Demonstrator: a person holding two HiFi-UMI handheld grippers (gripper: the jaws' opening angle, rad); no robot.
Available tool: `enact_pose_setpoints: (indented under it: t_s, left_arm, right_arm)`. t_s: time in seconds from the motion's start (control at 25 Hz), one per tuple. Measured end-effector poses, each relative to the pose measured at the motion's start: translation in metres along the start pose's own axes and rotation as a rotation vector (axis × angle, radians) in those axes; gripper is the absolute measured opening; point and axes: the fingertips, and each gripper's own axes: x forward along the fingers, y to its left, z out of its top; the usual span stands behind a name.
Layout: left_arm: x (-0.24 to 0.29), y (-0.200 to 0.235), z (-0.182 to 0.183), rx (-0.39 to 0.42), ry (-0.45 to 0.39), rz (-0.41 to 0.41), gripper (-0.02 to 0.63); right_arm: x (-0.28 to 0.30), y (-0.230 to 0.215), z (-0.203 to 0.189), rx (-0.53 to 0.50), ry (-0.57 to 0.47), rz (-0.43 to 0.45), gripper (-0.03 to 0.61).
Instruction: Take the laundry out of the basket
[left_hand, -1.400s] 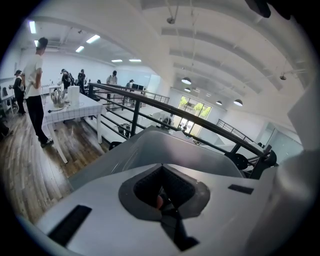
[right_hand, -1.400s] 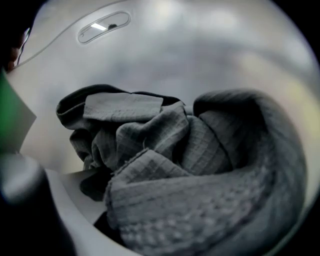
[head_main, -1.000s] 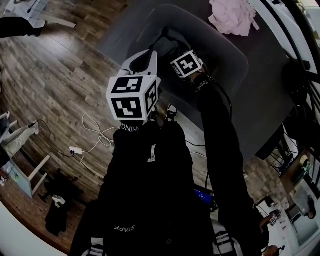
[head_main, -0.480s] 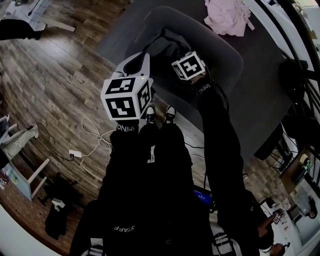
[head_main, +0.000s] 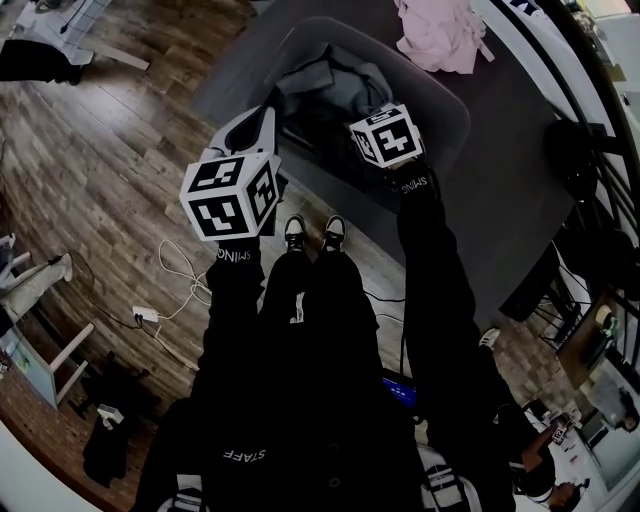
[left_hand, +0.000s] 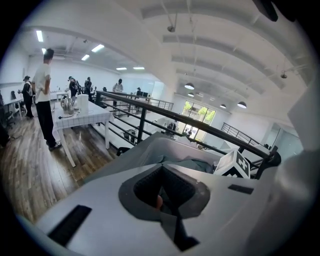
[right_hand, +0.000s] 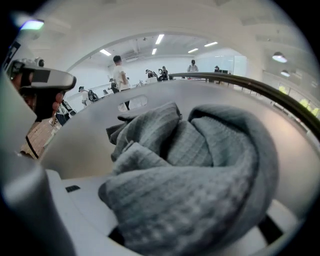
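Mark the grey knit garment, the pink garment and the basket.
grey knit garment (right_hand: 200, 190), right gripper view, on the bunched fold nearest the camera.
pink garment (head_main: 440, 35), head view, middle of the crumpled heap.
basket (head_main: 445, 105), head view, on its right inner wall.

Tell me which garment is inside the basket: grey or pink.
The grey knitted garment: it sits inside the basket, bunched in the right gripper; the pink garment lies outside, beyond the rim.
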Motion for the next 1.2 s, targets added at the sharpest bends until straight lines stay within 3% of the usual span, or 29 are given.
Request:
enact_pose_setpoints:
  t_s: [0.68, 1.2]
  left_arm:
    - [-0.101, -0.027, 0.051, 0.047, -0.206, -0.01, 0.002]
    - [-0.175, -0.06, 0.11, 0.087, -0.385, -0.093, 0.002]
  right_arm:
    - [-0.214, 0.04, 0.093, -0.05, -0.485, -0.226, 0.244]
    - [-0.363, 0.093, 0.13, -0.07, -0.751, -0.372, 0.244]
